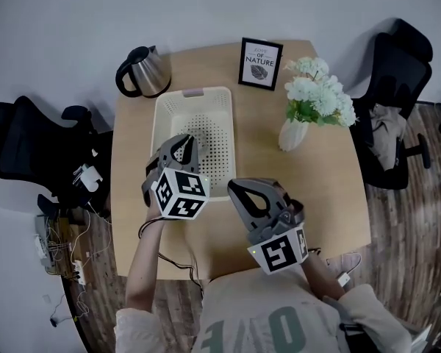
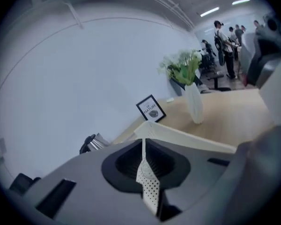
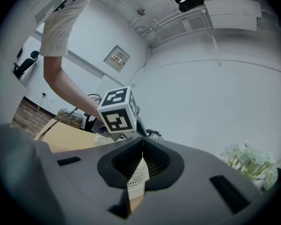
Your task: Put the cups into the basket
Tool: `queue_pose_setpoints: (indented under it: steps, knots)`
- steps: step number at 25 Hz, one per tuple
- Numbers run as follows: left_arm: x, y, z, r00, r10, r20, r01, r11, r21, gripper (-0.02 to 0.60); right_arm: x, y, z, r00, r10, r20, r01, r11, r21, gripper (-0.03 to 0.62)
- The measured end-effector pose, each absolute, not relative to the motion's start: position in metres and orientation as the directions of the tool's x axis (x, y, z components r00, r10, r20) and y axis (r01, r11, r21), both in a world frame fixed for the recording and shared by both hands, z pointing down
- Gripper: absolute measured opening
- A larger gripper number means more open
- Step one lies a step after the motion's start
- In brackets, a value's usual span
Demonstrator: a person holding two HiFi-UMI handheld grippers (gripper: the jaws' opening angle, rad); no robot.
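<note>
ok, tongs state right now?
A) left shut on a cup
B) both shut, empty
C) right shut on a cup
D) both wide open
B: in their own gripper views the left tongs and the right tongs each show jaws closed together, with nothing between them.

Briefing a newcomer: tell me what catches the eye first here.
The left gripper and right gripper, both shut and empty, hang over the table's near half. A white basket lies mid-table, partly under the left one, no cup in view. Flowers in a vase stand right of it, a kettle and a frame at the far edge.
</note>
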State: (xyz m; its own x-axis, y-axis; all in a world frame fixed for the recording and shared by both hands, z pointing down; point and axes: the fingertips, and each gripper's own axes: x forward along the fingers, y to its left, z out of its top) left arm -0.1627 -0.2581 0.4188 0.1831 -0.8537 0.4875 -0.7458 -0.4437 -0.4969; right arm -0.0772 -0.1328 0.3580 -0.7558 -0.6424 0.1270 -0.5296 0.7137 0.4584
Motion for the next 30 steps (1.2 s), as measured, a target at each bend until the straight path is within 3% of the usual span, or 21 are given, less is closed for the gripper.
queue_pose_setpoints:
  steps: [5, 14, 18, 30]
  knots:
    - [-0.151, -0.214, 0.370, 0.260, -0.921, 0.290, -0.862, -0.356, -0.360, 0.011, -0.076, -0.122, 0.343, -0.749, -0.658, 0.080, -0.559, 0.692, 0.458, -0.002]
    - [-0.125, -0.122, 0.318, 0.226, -0.974, 0.024, -0.966, -0.228, -0.122, 0.009, -0.072, -0.105, 0.336, -0.749, -0.658, 0.069, -0.574, 0.699, 0.426, -0.002]
    - [-0.123, -0.106, 0.316, 0.224, -0.974, 0.009, -0.974, -0.224, -0.030, 0.009, -0.074, -0.099, 0.334, -0.757, -0.650, 0.066, -0.572, 0.707, 0.416, -0.002]
    - [-0.122, -0.098, 0.314, 0.221, -0.975, 0.006, -0.975, -0.221, 0.011, 0.009, -0.075, -0.091, 0.329, -0.768, -0.638, 0.050, -0.570, 0.717, 0.402, -0.002]
